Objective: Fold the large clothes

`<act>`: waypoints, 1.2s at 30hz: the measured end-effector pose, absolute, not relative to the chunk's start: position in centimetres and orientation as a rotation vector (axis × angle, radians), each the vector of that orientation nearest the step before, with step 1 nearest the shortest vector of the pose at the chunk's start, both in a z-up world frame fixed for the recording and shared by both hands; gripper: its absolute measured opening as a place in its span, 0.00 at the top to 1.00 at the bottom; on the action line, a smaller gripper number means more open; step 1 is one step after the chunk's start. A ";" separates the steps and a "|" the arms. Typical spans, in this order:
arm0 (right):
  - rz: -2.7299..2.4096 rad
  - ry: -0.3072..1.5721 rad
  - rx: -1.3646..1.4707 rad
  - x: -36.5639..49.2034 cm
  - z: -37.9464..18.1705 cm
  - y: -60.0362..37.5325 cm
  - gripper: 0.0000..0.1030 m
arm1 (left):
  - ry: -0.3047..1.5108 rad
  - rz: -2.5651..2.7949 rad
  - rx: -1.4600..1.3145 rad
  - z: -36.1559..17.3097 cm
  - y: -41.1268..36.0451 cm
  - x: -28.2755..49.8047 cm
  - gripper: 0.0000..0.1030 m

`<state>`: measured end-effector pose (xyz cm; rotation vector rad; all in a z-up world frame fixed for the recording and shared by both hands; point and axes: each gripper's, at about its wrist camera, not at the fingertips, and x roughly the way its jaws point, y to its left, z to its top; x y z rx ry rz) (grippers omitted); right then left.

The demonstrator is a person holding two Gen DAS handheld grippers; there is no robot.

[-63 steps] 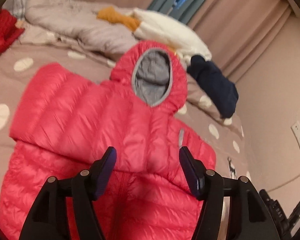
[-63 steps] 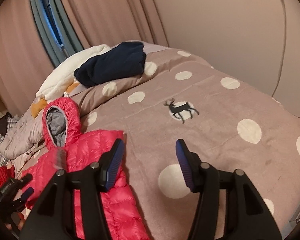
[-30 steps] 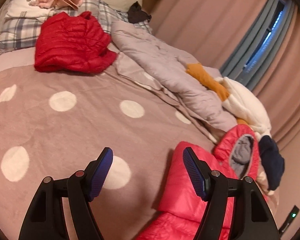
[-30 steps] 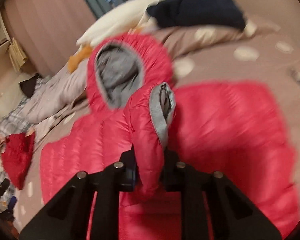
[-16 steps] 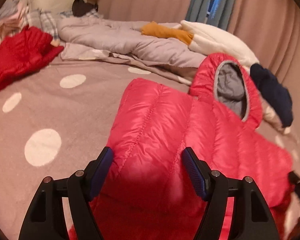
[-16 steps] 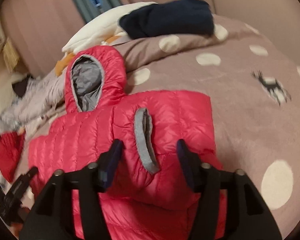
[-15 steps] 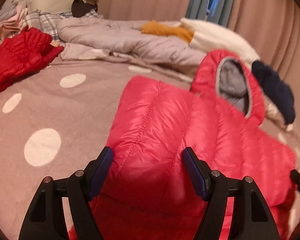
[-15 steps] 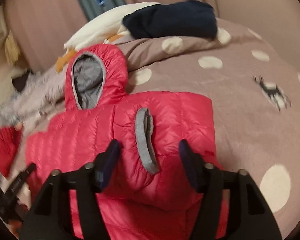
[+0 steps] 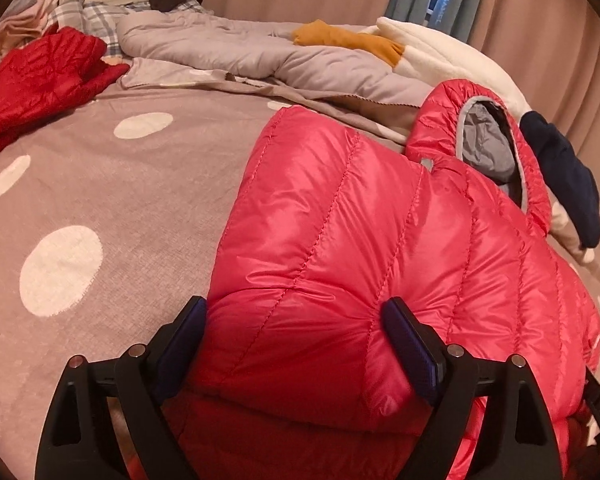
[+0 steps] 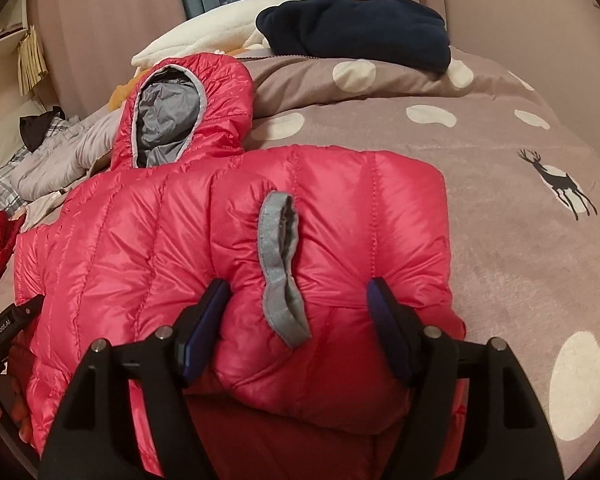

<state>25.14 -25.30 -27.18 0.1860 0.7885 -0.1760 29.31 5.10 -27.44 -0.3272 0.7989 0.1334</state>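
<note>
A pink-red hooded down jacket (image 9: 340, 216) lies on the dotted bedspread, both sleeves folded across its body, its grey-lined hood (image 9: 486, 148) at the far end. My left gripper (image 9: 296, 344) is open, its jaws straddling the folded left sleeve. In the right wrist view the jacket (image 10: 140, 232) fills the middle, and my right gripper (image 10: 298, 320) is open around the folded right sleeve, whose grey cuff (image 10: 278, 252) lies between the fingers. The hood (image 10: 168, 120) points away from me.
The brown bedspread (image 9: 80, 184) has white dots. A red jacket (image 9: 36, 80), a grey quilt (image 9: 236, 52), a white blanket (image 9: 444, 60) and a navy garment (image 10: 356, 28) lie at the far side. The left gripper's body shows in the right wrist view (image 10: 8, 324).
The right gripper, shut on the sleeve a second ago, has laid it across the jacket and opened. Both grippers have moved in closer over the folded sleeves.
</note>
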 end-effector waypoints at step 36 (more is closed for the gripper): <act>-0.066 0.811 0.159 45.3 -15.5 -23.6 0.01 | 0.466 0.562 -0.643 -16.7 21.8 21.6 0.60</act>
